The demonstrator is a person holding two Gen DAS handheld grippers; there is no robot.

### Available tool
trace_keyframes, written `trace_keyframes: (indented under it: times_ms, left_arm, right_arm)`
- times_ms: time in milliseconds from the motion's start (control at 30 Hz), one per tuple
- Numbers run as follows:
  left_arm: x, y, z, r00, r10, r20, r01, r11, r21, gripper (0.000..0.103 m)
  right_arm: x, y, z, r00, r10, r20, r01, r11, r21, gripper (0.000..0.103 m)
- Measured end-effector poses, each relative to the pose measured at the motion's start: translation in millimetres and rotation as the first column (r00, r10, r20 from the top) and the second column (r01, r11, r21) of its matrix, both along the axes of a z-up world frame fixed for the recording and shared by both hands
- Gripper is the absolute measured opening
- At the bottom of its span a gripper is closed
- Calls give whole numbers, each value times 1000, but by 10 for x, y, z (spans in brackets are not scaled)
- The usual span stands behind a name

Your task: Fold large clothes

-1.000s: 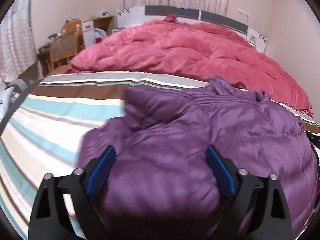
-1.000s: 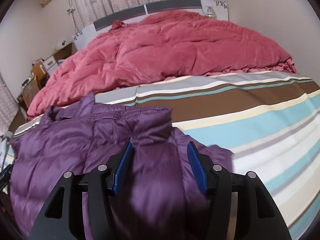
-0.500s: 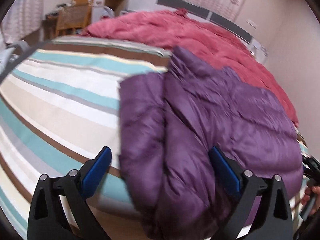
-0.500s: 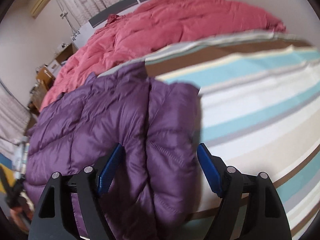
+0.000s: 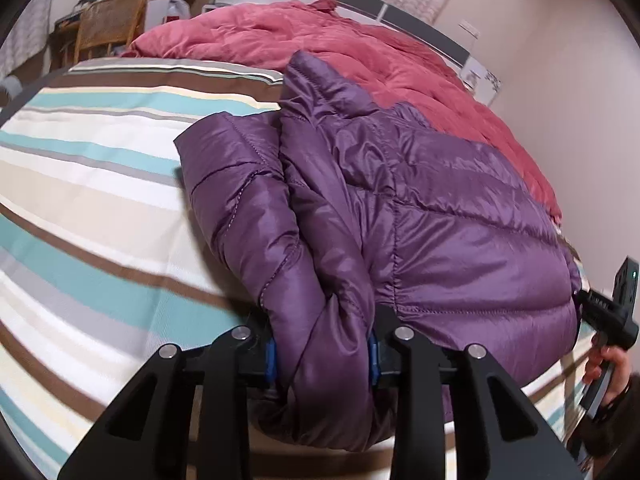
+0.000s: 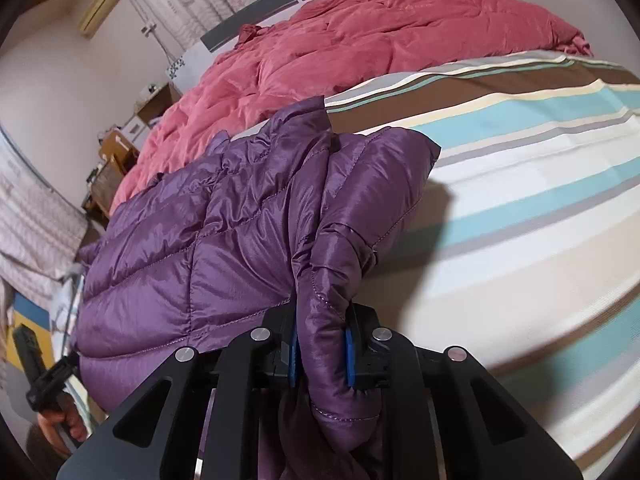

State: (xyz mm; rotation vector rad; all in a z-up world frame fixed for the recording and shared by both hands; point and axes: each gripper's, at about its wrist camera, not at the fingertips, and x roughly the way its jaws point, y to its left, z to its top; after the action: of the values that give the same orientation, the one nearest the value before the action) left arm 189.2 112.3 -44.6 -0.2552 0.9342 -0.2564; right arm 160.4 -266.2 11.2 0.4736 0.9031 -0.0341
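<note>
Left claw point(image 5: 322, 356) closing on jacket point(image 5: 420, 208), collar headboardward

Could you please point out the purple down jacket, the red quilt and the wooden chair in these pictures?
purple down jacket point(image 5: 460, 216): left wrist view, on its quilted body panel.
red quilt point(image 6: 400, 40): right wrist view, on its rumpled middle.
wooden chair point(image 5: 110, 20): left wrist view, on its woven backrest.
</note>
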Motion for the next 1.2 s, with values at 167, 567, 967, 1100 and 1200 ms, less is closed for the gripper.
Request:
trace_keyframes:
  times_ms: [167,567,967,1100,1200]
  left_arm:
    - [-365,-1,55,999,-39,21,38,999,31,30]
    - [-1282,51,94,997,19,70,-23,998,58,44]
    - [-1590,146,712,957,148,250,-162,986,35,58]
    - [-1409,-333,760,966,15,258,-40,995,90,57]
    - [-1166,-759,679,973,-78,216,41,985,170,56]
  right_arm:
    - [-349,34,65,1000,27,-1,-27,998,-58,17]
    - [-1311,67,60,999,-15,44,19,995,-100,26]
    - [-1640,133,556,979,-58,194,96,977,-192,30]
    - [-1382,508,613,977,81,197,-46,983,-177,30]
    - [-1124,863,543,969,190,160,-149,960,-237,30]
